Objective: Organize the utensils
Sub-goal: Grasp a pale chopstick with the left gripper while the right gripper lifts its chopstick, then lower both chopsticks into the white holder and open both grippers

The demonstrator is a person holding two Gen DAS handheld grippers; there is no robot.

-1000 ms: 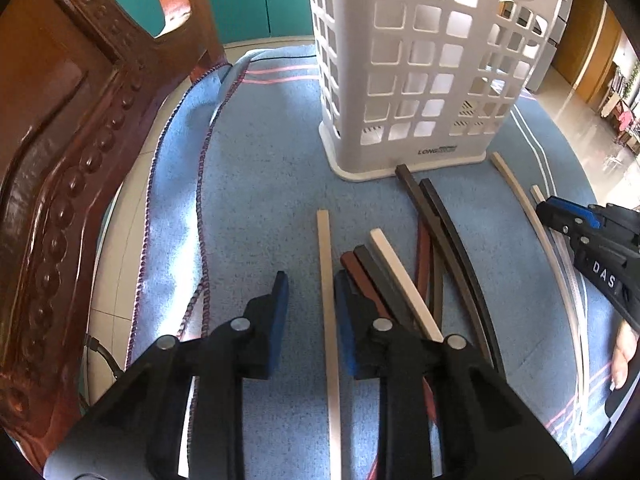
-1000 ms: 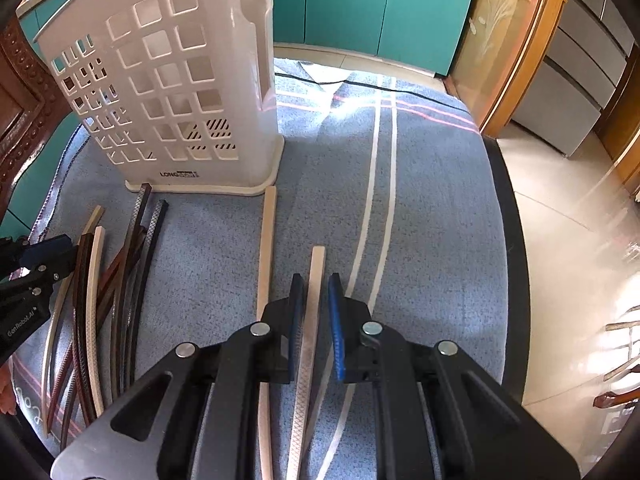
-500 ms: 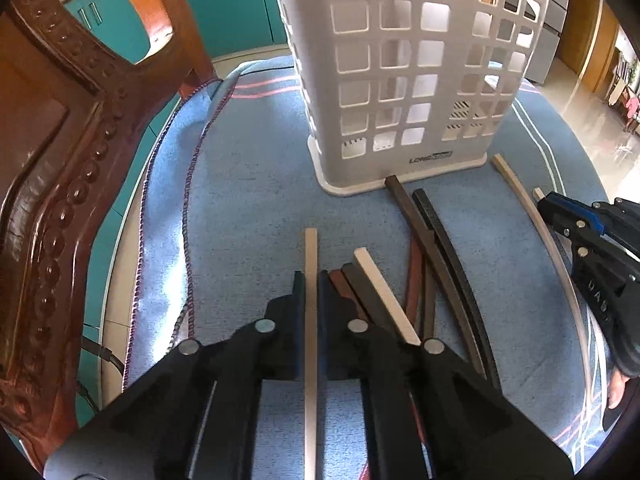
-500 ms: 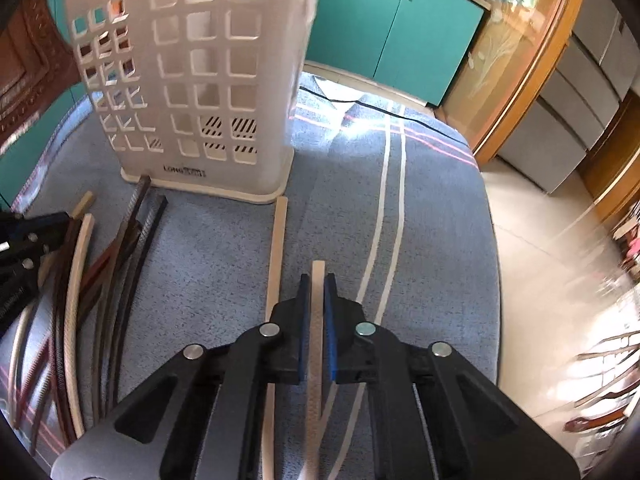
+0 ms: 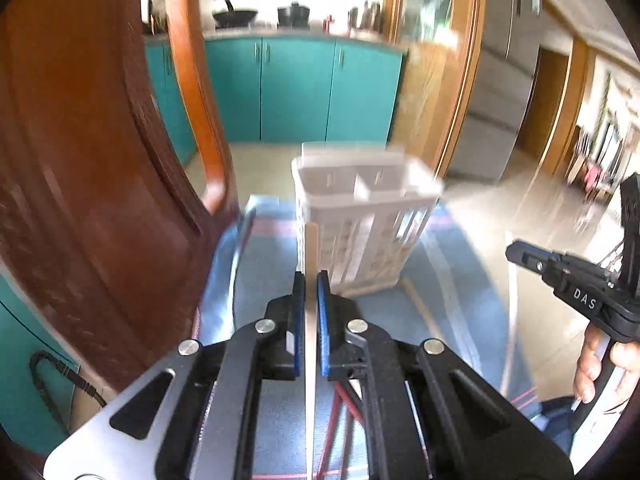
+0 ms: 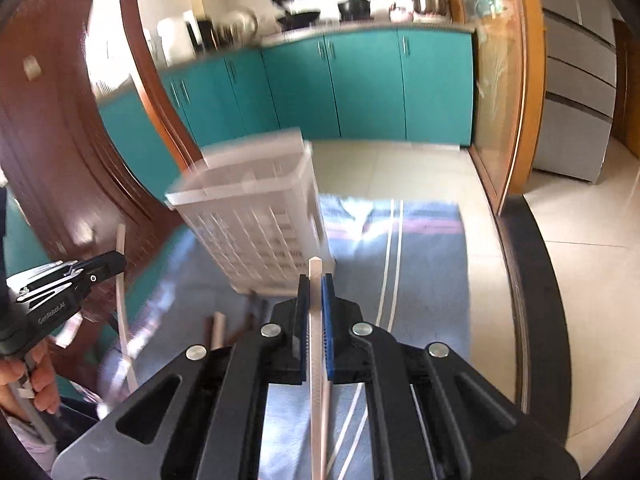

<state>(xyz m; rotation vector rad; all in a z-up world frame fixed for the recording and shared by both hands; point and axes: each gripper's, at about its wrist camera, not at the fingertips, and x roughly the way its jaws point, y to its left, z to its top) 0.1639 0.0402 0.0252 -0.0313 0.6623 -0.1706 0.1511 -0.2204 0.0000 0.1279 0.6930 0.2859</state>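
So both grippers are lifted off the bench: left gripper point(image 5: 310, 280) clamped on a pale chopstick point(image 5: 311, 248), right gripper point(image 6: 316, 284) clamped on another point(image 6: 315, 320), basket point(image 5: 360, 216) mid-frame just beyond their tips.

White plastic basket point(image 5: 362, 216), matt, perforated. Pale wooden chopstick point(image 5: 310, 252), smooth. Blue woven cloth point(image 6: 424, 264), matt. Glossy carved wood chair point(image 5: 80, 160). Glossy teal cabinets point(image 6: 360, 84).

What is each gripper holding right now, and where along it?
The left gripper pinches a pale chopstick a little below its upper tip. The right gripper pinches a white chopstick likewise near its tip; most of each hangs below the fingers.
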